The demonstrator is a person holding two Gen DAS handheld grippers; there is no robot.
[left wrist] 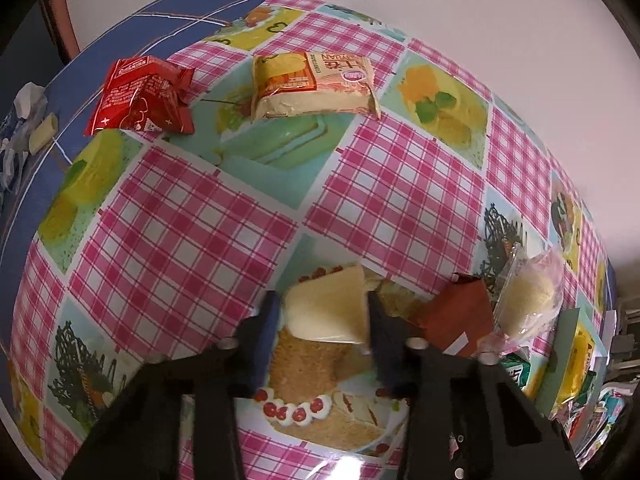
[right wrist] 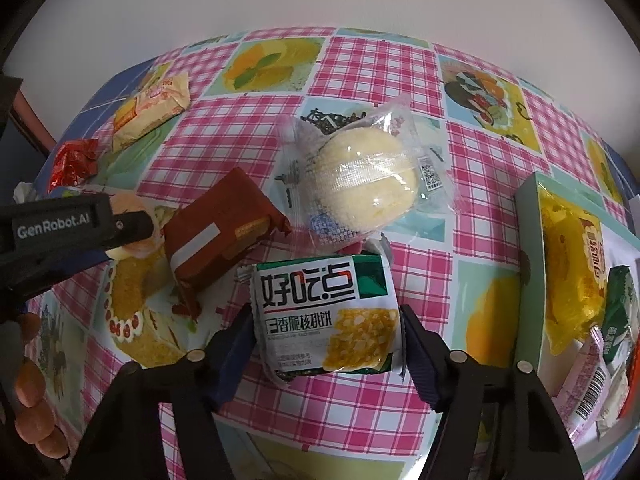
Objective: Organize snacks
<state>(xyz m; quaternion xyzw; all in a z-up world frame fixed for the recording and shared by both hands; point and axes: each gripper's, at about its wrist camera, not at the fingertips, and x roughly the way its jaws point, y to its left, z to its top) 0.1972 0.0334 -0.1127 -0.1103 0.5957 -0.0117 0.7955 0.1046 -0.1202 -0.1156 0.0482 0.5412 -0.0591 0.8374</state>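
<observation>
A pale yellow snack packet (left wrist: 326, 306) is being clamped by the left tool (left wrist: 324, 320), whose fingers are pressed against its two sides just above the checked surface (left wrist: 180, 232). A green-and-white biscuit packet (right wrist: 326, 316) is being gripped between the fingers of the right tool (right wrist: 328, 344). Beside them a brown packet (right wrist: 224, 228) and a clear-wrapped round cake (right wrist: 360, 184) are being left lying, with a box (right wrist: 528, 216) of snacks at the right.

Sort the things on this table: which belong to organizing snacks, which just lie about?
Job: pale yellow wrapped snack; green-and-white foil biscuit packet; clear-wrapped round cake; brown foil packet; red foil packet; pale green box.
Lying about: crumpled white paper; cream cylinder.
</observation>
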